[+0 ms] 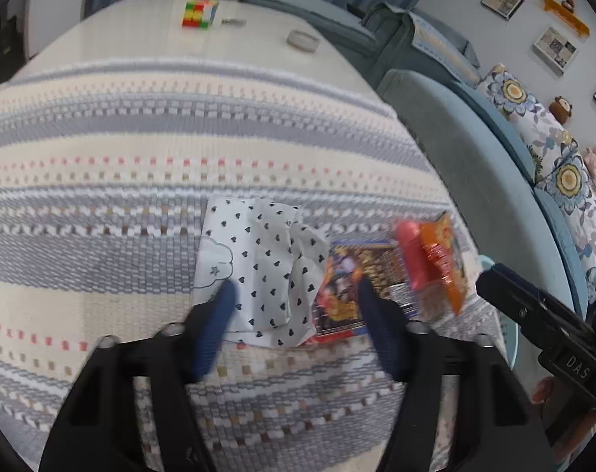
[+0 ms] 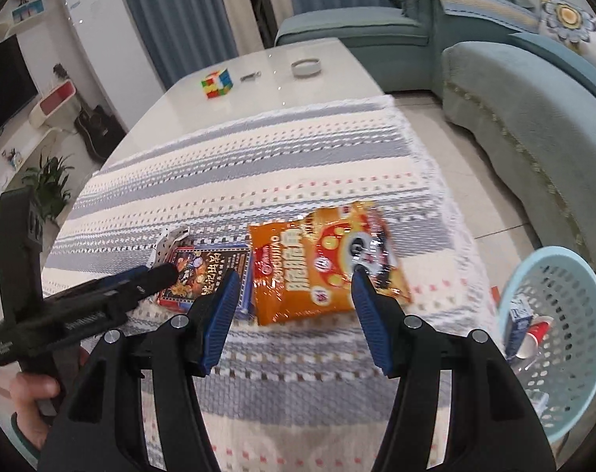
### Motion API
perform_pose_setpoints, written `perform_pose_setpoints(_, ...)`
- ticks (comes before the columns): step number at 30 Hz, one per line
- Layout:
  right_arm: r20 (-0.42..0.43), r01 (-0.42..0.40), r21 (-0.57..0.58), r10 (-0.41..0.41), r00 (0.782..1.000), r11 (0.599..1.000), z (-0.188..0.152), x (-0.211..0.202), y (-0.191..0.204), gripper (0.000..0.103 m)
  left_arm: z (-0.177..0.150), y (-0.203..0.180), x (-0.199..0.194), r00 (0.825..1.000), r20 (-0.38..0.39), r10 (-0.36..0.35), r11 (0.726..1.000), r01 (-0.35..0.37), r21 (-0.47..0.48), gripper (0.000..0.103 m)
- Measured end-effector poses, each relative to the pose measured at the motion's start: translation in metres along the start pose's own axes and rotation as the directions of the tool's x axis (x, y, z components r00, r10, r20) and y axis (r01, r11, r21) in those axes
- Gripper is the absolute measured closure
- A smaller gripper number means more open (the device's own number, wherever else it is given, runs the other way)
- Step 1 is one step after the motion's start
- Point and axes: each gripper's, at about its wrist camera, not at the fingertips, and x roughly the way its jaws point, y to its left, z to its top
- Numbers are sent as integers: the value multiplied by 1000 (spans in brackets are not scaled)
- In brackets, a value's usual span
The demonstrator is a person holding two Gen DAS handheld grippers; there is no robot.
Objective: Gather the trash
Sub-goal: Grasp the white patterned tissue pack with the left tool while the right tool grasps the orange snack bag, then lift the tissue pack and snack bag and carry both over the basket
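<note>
A crumpled white wrapper with black hearts (image 1: 258, 267) lies on the striped tablecloth (image 1: 140, 149). Beside it on the right lie a flat dark printed packet (image 1: 349, 271) and an orange snack bag (image 1: 435, 259). My left gripper (image 1: 294, 295) is open and empty, its fingers straddling the white wrapper just above it. In the right wrist view my right gripper (image 2: 294, 283) is open and empty over the near edge of the orange snack bag (image 2: 321, 263). The dark packet (image 2: 207, 271) lies left of it. The white wrapper (image 2: 168, 244) is mostly hidden behind the left gripper.
A light blue trash basket (image 2: 589, 314) stands on the floor off the table's right edge, holding a carton and a red cup. A Rubik's cube (image 2: 217, 83), a small metal item and a round dish (image 2: 306, 67) sit at the table's far end. A teal sofa (image 2: 534, 126) runs along the right.
</note>
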Motion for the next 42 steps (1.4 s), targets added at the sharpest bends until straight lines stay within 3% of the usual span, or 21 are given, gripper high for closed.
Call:
perform_pose_setpoints(4, -16, 23, -15, -23, 1000, 1000, -1, 17, 4, 41, 2, 10, 0, 1000, 23, -8, 1000, 9, -21, 66)
perform_pose_setpoints(11, -51, 84, -33, -86, 995, 996, -5, 39, 5, 41, -3, 32, -5, 995, 45, -90, 993, 93, -73, 85)
perform_pose_setpoints(15, -51, 64, -17, -65, 997, 998, -5, 39, 0, 59, -6, 32, -11, 995, 62, -80, 994, 85, -75, 92)
perform_pose_setpoints(19, -51, 55, -34, -57, 997, 998, -4, 36, 4, 86, -10, 37, -19, 993, 86, -83, 991, 92, -97, 98)
perform_pose_setpoints(23, -28, 52, -50, -54, 998, 997, -5, 23, 7, 103, -8, 37, -35, 988, 124, -95, 989, 108, -102, 100)
perform_pose_setpoints(31, 95, 50, -41, -46, 994, 998, 2, -36, 1, 103, 0, 1, -89, 959, 230, -163, 985, 172, -17, 100)
perform_pose_setpoints(37, 45, 45, 20, -46, 998, 999, 4, -38, -27, 101, 1, -31, -114, 942, 266, -203, 979, 201, 35, 100)
perform_pose_setpoints(41, -1, 64, -49, -64, 998, 997, -12, -26, -26, 74, -4, -41, -115, 943, 260, -209, 978, 199, 63, 100)
perform_pose_setpoints(42, -5, 62, -49, -62, 998, 997, -15, -23, -28, 60, -4, -42, -113, 944, 258, -206, 978, 196, 66, 100)
